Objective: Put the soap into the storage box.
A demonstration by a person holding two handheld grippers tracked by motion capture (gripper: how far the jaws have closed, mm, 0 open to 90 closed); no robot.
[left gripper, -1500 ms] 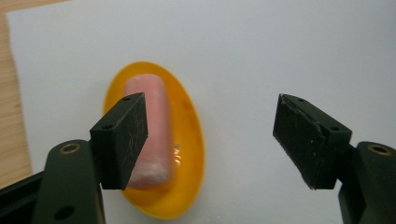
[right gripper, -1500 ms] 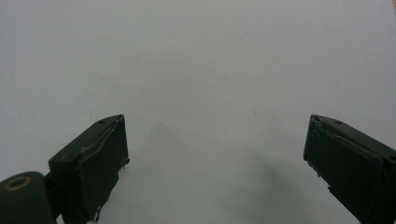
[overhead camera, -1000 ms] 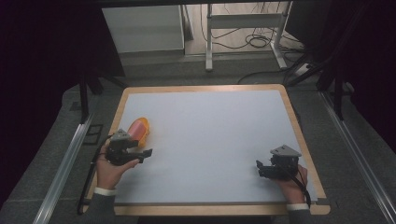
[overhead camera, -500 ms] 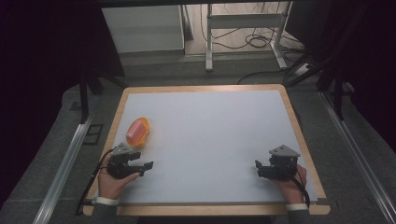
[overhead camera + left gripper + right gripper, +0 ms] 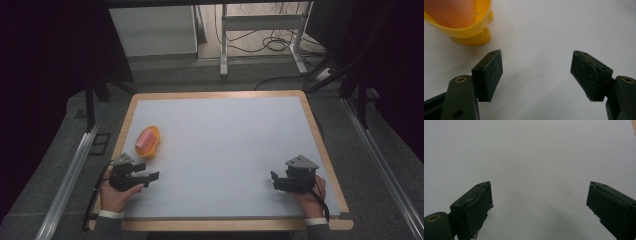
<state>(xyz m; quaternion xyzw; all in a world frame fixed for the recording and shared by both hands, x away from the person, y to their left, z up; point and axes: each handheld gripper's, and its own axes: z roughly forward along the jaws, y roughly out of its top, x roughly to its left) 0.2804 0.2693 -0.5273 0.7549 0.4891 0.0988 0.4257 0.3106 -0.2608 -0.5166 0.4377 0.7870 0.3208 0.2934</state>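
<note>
A yellow cup-like holder (image 5: 146, 141) with a pink, rounded thing in it lies on the white tabletop (image 5: 225, 140) at the left. In the left gripper view the yellow holder (image 5: 471, 30) sits at the upper left, just beyond the jaws and apart from them. My left gripper (image 5: 147, 171) rests near the front left, a short way in front of the holder, and the left gripper (image 5: 536, 65) is open and empty. My right gripper (image 5: 274, 180) rests at the front right; the right gripper (image 5: 540, 195) is open over bare white surface.
A wooden rim (image 5: 320, 135) frames the white top. Metal rails (image 5: 70, 175) run along both sides of the table. A white cabinet (image 5: 152, 30), a metal stand (image 5: 260, 25) and loose cables lie on the floor beyond the far edge.
My left gripper has drawn back from the yellow holder toward the near edge, leaving the holder on the table. The right gripper has stayed put.
</note>
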